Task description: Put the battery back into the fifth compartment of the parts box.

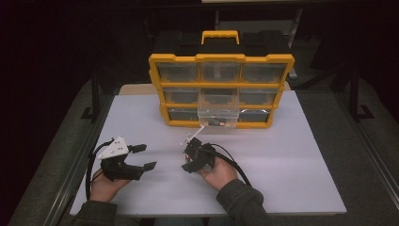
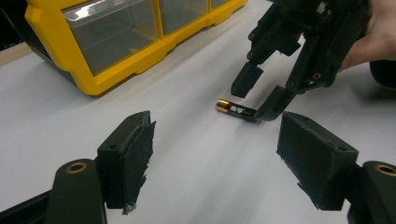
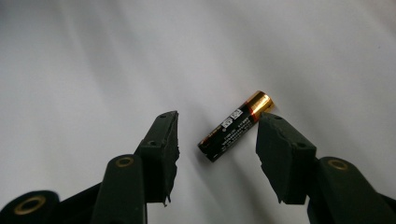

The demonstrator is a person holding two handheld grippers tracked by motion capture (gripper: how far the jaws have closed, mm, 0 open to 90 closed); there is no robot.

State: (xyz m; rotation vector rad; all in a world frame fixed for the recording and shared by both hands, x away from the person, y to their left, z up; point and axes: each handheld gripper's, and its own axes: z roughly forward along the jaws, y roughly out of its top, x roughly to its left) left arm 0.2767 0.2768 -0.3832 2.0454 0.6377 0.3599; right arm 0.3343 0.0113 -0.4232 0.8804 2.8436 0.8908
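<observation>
A black AA battery (image 3: 236, 125) with a gold end lies flat on the white tabletop (image 1: 291, 155). My right gripper (image 3: 219, 135) points down over it, open, one jaw on each side. The right-hand jaw's tip sits at the gold end, and the pads are not pressing. From the left gripper view the same battery (image 2: 236, 110) lies under the right gripper (image 2: 259, 95), whose lower jaw tip touches down beside it. My left gripper (image 2: 217, 140) is open with nothing between its jaws. In the high view it rests low at the left (image 1: 147, 156), with the right gripper (image 1: 187, 159) near the centre.
A yellow and black organiser (image 1: 221, 59) with clear drawers stands at the back of the table. Its bottom middle drawer (image 1: 217, 110) is pulled out toward me, with small items inside. The organiser's corner (image 2: 116, 51) is close ahead of the left gripper.
</observation>
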